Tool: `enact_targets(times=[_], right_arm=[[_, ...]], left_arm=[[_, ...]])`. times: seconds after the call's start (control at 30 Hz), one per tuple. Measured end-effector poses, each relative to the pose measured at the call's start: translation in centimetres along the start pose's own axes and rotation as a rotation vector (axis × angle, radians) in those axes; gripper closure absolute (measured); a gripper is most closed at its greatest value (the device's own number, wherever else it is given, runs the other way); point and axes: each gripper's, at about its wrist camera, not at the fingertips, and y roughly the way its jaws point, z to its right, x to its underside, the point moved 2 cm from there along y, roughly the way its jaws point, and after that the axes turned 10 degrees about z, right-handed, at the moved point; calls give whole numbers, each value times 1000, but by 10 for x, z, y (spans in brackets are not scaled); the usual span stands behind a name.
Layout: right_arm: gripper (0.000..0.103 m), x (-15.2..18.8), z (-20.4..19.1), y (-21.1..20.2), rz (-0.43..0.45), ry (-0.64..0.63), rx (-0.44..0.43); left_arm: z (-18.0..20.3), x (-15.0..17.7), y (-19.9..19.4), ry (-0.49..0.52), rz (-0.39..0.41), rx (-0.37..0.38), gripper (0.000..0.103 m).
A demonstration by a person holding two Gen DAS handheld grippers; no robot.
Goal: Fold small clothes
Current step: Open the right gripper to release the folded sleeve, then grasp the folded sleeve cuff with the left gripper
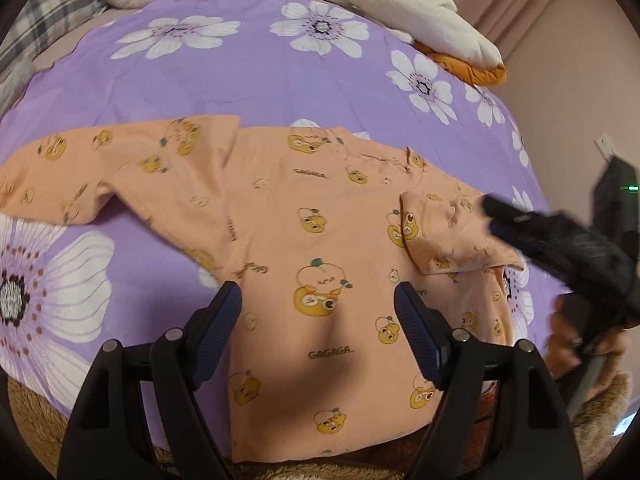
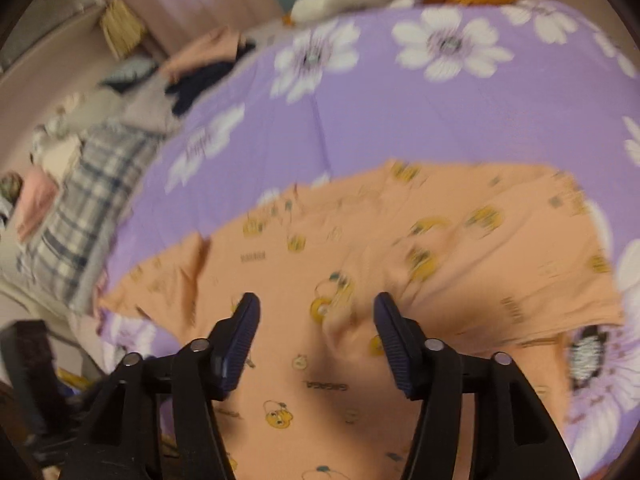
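A small peach long-sleeved shirt [image 1: 304, 236] with yellow cartoon prints lies flat on the purple flowered sheet [image 1: 248, 80]. Its left sleeve [image 1: 56, 168] stretches out sideways; its right sleeve [image 1: 448, 236] is folded in over the body. My left gripper [image 1: 318, 300] is open and empty, above the shirt's lower middle. My right gripper [image 2: 316, 312] is open and empty over the shirt [image 2: 400, 240]; it also shows in the left wrist view [image 1: 496, 216], blurred, beside the folded sleeve.
A white and orange plush toy [image 1: 400, 12] lies at the far edge of the bed. A plaid pillow [image 2: 88, 200] and dark and pink clothes [image 2: 200, 68] lie at the far left. A brown fuzzy blanket [image 1: 36, 420] lies along the near edge.
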Motion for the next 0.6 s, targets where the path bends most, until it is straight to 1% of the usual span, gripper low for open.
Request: enact_targets(times=[0.03,0.1,0.13,0.27,0.33,0.4,0.47,0.6], right_arm=[[38,-4,9,-15,38,15,5],[38,-10,19,-25,85,35,36],[38,-11,31,-36,118,53,72],[38,-10,68,-56,173,118,191],[38,-8,86,-63,179,166,226],[38,-4,105,-70,184,218,258],[38,1,123,-78,191,270,280],[38,12,145,-92,200,335,302]], left_arm=[[5,-2,3,14,0,3,24],[17,-6,10,52,-1,18,24],[24,-7,14,79,-4,23,24],[63,-14,37,210,-2,43,25],[84,-16,50,262,5,83,26],[103,-13,68,293,0,146,26],[114,-8,87,331,-31,140,35],[124,-2,115,409,-46,96,38]])
